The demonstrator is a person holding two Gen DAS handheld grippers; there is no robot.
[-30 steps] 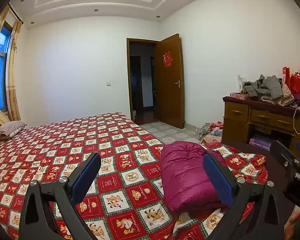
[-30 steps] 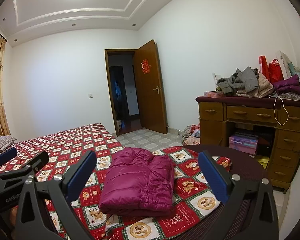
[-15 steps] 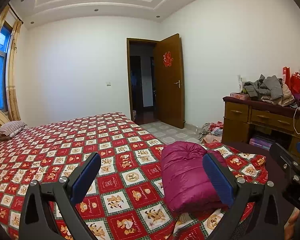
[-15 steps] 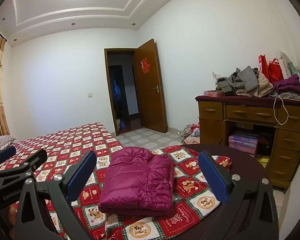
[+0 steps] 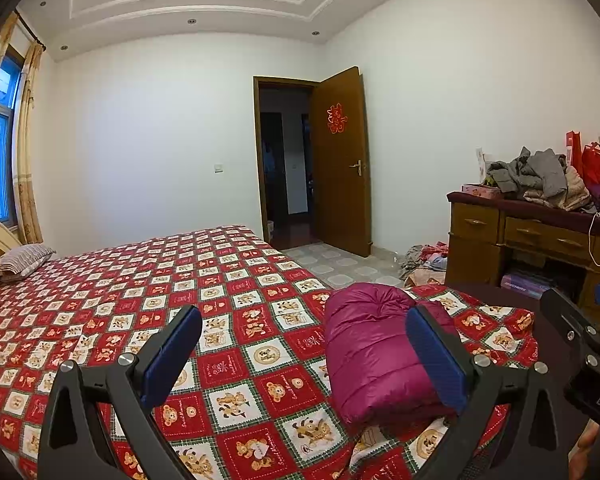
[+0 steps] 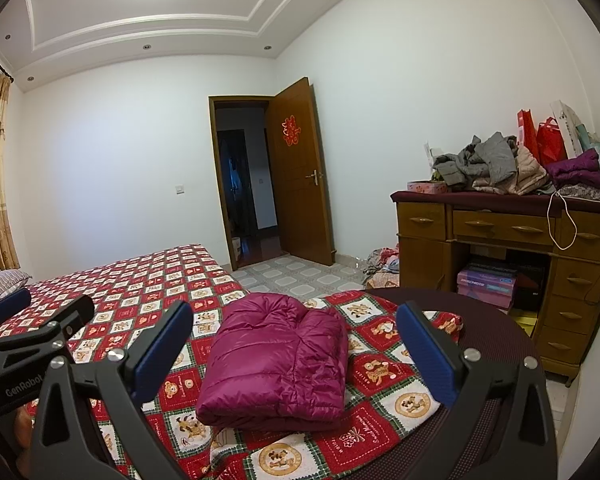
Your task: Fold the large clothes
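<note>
A folded magenta down jacket (image 6: 276,360) lies at the near corner of a bed (image 5: 140,292) spread with a red bear-print quilt, dead ahead of the right hand-held gripper (image 6: 296,348), which hangs above the bed's edge with its blue-padded jaws spread wide and holding nothing. The left hand-held gripper (image 5: 304,356), equally wide open and empty, sits off to the jacket's left, so the bundle falls ahead and to its right, partly behind its right finger. The jacket's long axis runs away from both cameras toward the open door (image 6: 300,172); the right hand looks the nearer and better lined up. Nothing lies between either gripper and the bundle. To the right, well apart from the bed, a wooden dresser (image 6: 496,248) carries a heap of unfolded clothes (image 6: 488,168) and shopping bags, with more garments on the floor by the wall. The fold appears complete.
</note>
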